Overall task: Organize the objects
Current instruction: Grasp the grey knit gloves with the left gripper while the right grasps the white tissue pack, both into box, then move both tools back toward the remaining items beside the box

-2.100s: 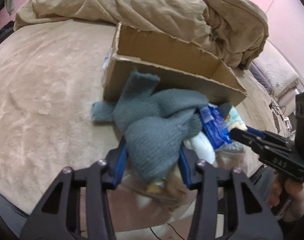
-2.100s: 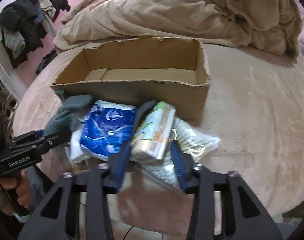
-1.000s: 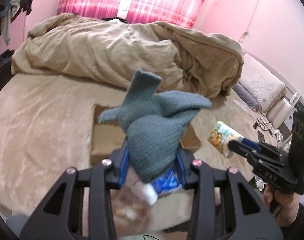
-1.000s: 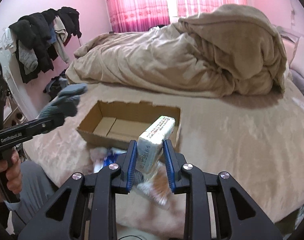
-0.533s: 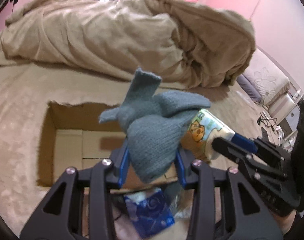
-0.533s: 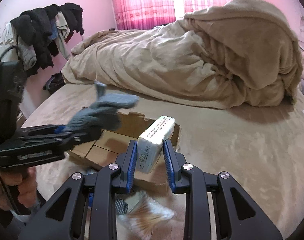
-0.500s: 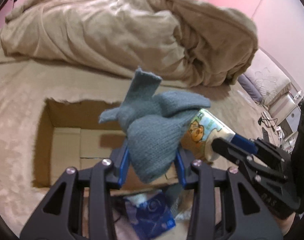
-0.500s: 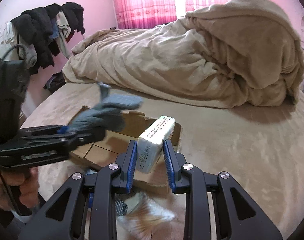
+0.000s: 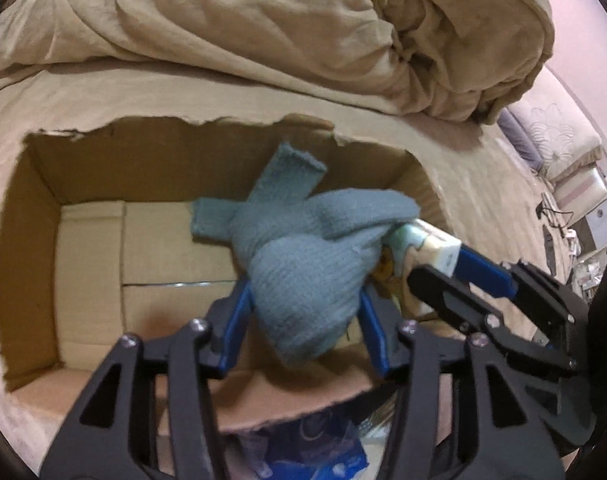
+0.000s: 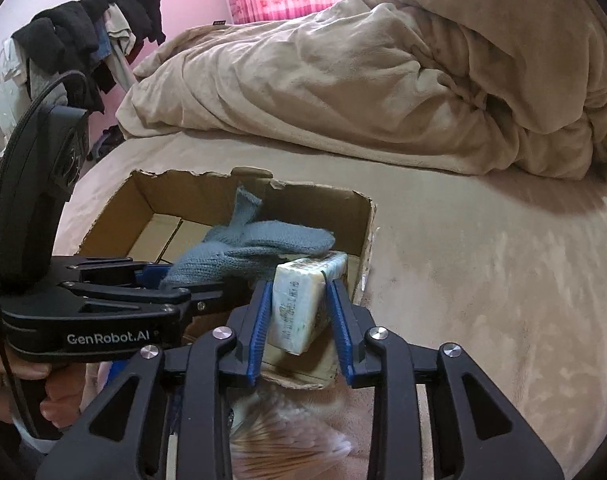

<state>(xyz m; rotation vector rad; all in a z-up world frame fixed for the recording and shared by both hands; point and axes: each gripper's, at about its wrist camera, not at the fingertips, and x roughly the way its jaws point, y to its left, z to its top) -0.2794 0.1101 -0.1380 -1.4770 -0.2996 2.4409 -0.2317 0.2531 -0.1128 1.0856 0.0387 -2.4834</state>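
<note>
A rumpled tan duvet (image 10: 383,80) is piling up at the back of the bed (image 10: 483,280), and the open cardboard box (image 9: 31,208) is sitting on the bedspread in front of it. The left gripper (image 9: 299,320) is clamping a grey-blue knit glove (image 9: 303,264) and holding it over the box's inside. Right beside it, the right gripper (image 10: 299,320) is squeezing a tissue pack (image 10: 303,304) over the box's right end, touching the glove. A blue packet (image 9: 311,448) is lying just outside the near wall.
</note>
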